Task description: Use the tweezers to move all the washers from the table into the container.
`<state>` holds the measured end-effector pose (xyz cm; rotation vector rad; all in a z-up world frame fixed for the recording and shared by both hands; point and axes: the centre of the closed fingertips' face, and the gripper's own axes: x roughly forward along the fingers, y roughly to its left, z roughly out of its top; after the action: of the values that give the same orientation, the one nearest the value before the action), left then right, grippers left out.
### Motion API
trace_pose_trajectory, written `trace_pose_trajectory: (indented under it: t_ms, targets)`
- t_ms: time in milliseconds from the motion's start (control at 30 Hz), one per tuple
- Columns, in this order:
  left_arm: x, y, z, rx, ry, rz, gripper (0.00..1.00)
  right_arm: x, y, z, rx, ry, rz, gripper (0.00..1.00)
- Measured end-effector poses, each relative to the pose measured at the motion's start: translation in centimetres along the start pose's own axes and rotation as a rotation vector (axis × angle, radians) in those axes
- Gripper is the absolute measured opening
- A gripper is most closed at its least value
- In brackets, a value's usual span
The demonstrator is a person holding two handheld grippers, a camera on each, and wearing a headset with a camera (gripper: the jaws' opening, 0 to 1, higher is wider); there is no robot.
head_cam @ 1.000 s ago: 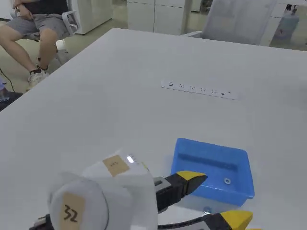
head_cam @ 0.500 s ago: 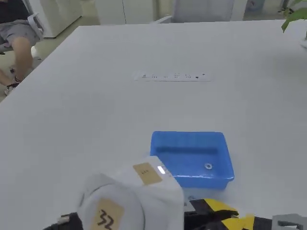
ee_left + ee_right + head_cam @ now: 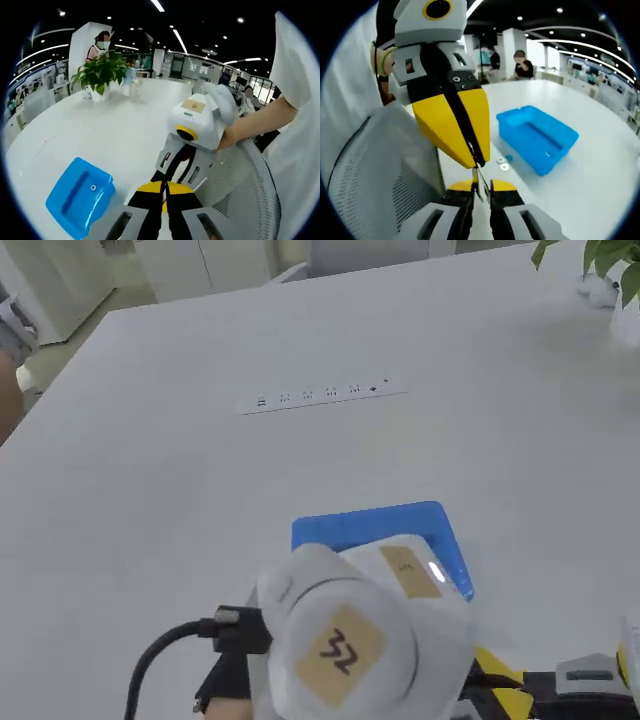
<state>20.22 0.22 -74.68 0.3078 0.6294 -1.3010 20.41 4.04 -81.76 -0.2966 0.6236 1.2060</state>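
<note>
The right gripper [image 3: 480, 189] has its yellow-tipped jaws pressed together on the thin metal tweezers [image 3: 476, 176], which rise straight out from between the tips. Directly ahead of it, tip to tip, the left gripper [image 3: 478, 164] points back with its broad yellow jaws closed flat against each other. The far end of the tweezers meets that tip, but whether it is pinched there cannot be told. Just ahead and to the right of the right gripper's tips, two small round silver washers [image 3: 501, 160] lie close together on the white table [image 3: 605, 170]. Beyond them, further to the right, sits the blue rectangular plastic container [image 3: 537, 134]. In the left gripper view the container lies near, ahead and to the left of the jaws, with a lone washer [image 3: 93, 188] resting on its floor. In the head view the left gripper's white body, labelled 32, covers the near part of the container.
</note>
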Motion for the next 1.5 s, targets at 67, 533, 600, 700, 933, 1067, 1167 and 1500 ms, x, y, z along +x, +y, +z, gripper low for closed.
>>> trace_pose_trajectory:
  t_ms: [67, 533, 600, 700, 933, 1067, 1167, 1500]
  targets:
    - [0.15, 0.16, -0.12, -0.003, 0.006, -0.009, 0.0, 0.06, -0.39, -0.25, -0.055, 0.025, -0.022, 0.07]
    - [0.4, -0.1, -0.22, 0.175, 0.076, -0.139, 0.0, 0.11, -0.1, -0.32, -0.007, 0.009, 0.001, 0.07]
    - [0.4, -0.08, -0.22, 0.204, 0.083, -0.144, 0.0, 0.11, -0.15, -0.31, -0.017, 0.01, -0.002, 0.07]
    - [0.38, -0.03, -0.23, 0.217, 0.084, -0.146, 0.0, 0.06, -0.45, -0.32, -0.01, 0.007, -0.011, 0.07]
    - [0.61, 0.34, -0.23, 0.231, 0.085, -0.151, 0.0, 0.22, -0.56, -0.37, 0.011, 0.002, -0.009, 0.08]
    - [0.24, 0.21, -0.14, 0.275, 0.096, -0.159, 0.0, 0.17, -0.63, 0.0, 0.004, -0.013, -0.013, 0.07]
    - [0.39, 0.46, -0.8, 0.282, 0.121, -0.159, 0.0, 0.33, -1.04, -0.65, 0.007, 0.014, -0.023, 0.08]
    - [0.55, 0.76, -0.53, 0.248, 0.116, -0.18, 0.0, 0.29, -0.84, -0.13, 0.029, -0.012, -0.009, 0.07]
